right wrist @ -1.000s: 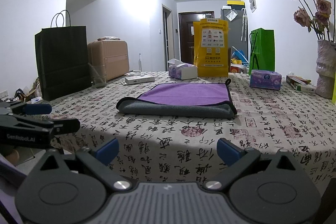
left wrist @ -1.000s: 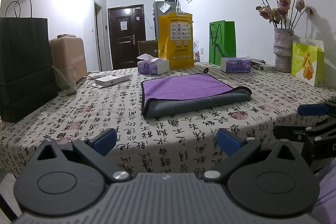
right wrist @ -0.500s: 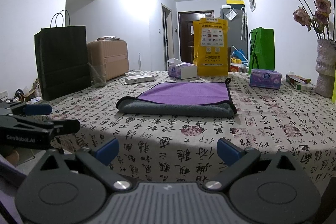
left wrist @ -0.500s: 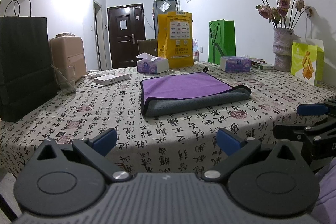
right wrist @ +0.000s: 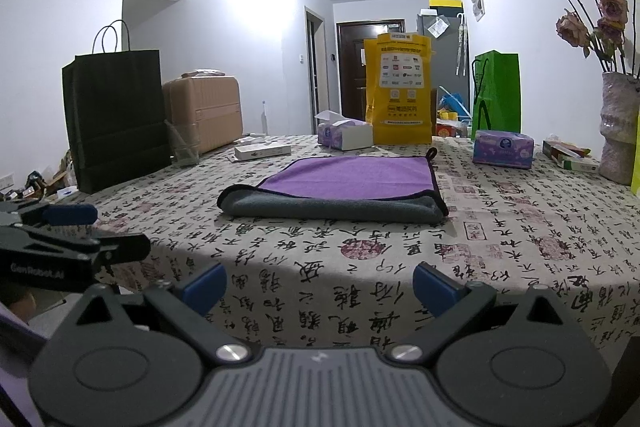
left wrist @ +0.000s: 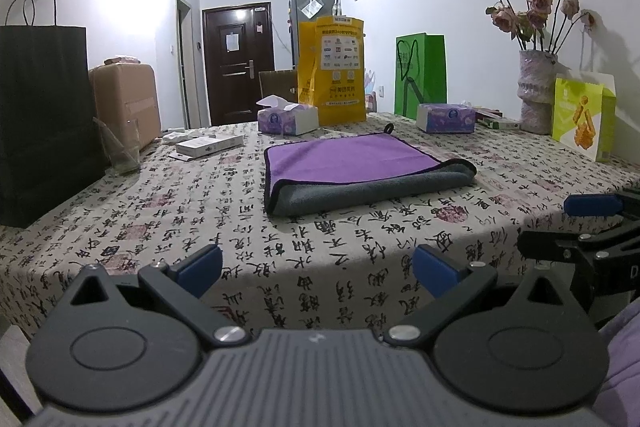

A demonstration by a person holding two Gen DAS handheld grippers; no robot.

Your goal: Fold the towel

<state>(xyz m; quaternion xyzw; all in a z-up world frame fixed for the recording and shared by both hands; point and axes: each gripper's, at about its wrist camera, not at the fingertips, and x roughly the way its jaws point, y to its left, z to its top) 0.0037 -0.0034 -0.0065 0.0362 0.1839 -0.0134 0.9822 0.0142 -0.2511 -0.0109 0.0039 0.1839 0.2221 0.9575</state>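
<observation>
Little has moved since the earlier frames: both views creep slightly toward the towel [left wrist: 360,167], nothing else shifts. Left gripper [left wrist: 316,265] hangs off the table's [left wrist: 160,219] near edge, fingers spread, holding nothing. Right gripper [right wrist: 318,281] sits likewise, fingers apart and empty, just right of the left one. Towel lies mid-table, already folded once: purple face up, grey fold toward the grippers, hanging loop at its far corner. Tissue boxes [left wrist: 286,119] stand beyond the towel, well apart from it. Judgement: next fold is due. Approach low, pinch both layers at the towel's two corners on one side, lift evenly, carry across to the opposite edge, keep edges aligned before release.
</observation>
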